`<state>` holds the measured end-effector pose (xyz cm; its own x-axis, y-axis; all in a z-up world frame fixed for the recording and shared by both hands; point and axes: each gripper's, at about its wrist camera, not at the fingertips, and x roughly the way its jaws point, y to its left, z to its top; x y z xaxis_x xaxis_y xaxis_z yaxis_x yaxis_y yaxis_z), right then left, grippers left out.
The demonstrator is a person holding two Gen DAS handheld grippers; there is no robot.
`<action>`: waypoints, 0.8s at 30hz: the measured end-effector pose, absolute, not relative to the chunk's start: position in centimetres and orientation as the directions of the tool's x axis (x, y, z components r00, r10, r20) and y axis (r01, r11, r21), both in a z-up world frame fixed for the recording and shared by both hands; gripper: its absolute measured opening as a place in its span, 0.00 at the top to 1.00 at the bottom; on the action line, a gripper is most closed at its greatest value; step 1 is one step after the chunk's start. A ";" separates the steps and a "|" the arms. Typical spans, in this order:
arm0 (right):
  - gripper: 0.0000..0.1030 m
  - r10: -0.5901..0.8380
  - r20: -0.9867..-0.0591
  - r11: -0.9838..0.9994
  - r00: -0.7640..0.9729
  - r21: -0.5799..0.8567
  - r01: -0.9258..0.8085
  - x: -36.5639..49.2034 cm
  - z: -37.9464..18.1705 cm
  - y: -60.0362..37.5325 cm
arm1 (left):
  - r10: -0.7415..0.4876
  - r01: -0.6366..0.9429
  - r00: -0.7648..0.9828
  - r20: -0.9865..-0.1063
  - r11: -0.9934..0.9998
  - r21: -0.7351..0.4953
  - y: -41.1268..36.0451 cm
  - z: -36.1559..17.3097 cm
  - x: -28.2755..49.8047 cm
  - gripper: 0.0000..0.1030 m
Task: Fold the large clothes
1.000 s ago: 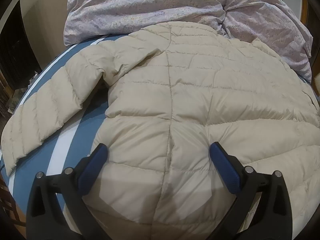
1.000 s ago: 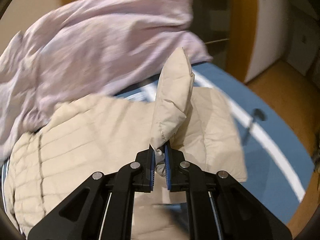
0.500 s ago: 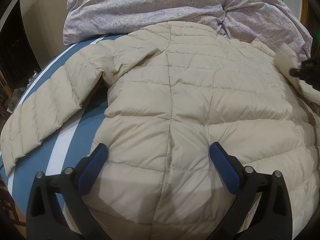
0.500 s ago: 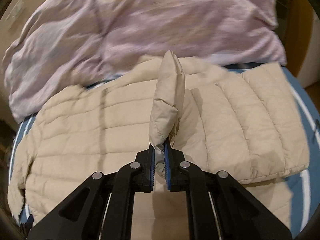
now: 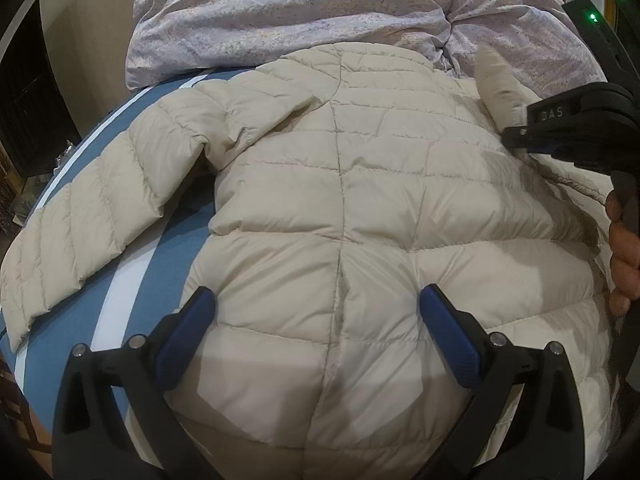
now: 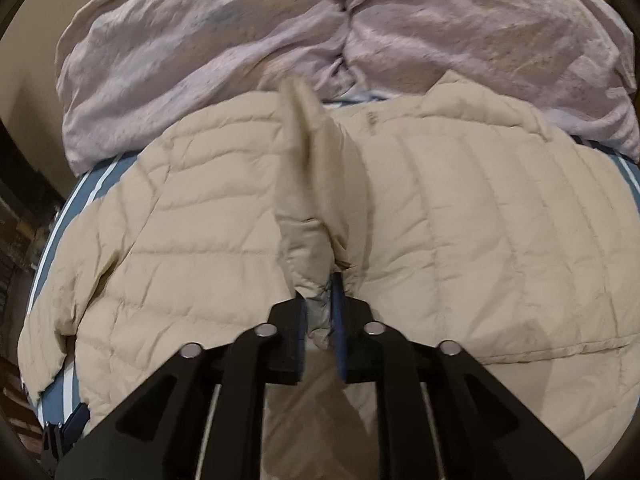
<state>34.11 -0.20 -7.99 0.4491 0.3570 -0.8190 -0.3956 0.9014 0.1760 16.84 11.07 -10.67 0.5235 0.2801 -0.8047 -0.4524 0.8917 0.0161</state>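
One sleeve cuff — inside right claw

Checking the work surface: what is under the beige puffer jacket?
The puffer jacket lies on a blue, white-striped cover; whatever is beneath the jacket's body is hidden.

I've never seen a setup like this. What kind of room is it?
Probably a bedroom at home. The beige puffer jacket lies spread on a blue sheet with white stripes, and a crumpled lilac duvet is heaped behind it, as on a bed.
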 end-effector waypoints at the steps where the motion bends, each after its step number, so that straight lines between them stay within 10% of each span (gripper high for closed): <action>1: 0.70 0.370 -0.820 0.893 0.437 0.184 -0.411 33.8 -7.9 -0.1 | 0.280 -0.452 0.524 -0.805 0.892 0.016 11.1 -10.7 16.8 0.02; 3: 0.53 0.404 -0.811 0.874 0.423 0.206 -0.440 33.6 -7.3 -0.2 | 0.280 -0.452 0.523 -0.805 0.892 0.016 11.1 -10.7 16.8 0.02; 24: 0.35 0.134 -0.799 0.974 0.586 -0.004 -0.228 36.7 -10.5 -4.5 | 0.296 -0.460 0.520 -0.801 0.888 0.029 10.6 -10.7 16.6 0.02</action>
<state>36.66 -4.46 -10.48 0.5856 0.1340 -0.7995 -0.2281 0.9736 -0.0039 16.57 10.59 -10.73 0.5203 0.2958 -0.8011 -0.4596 0.8877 0.0293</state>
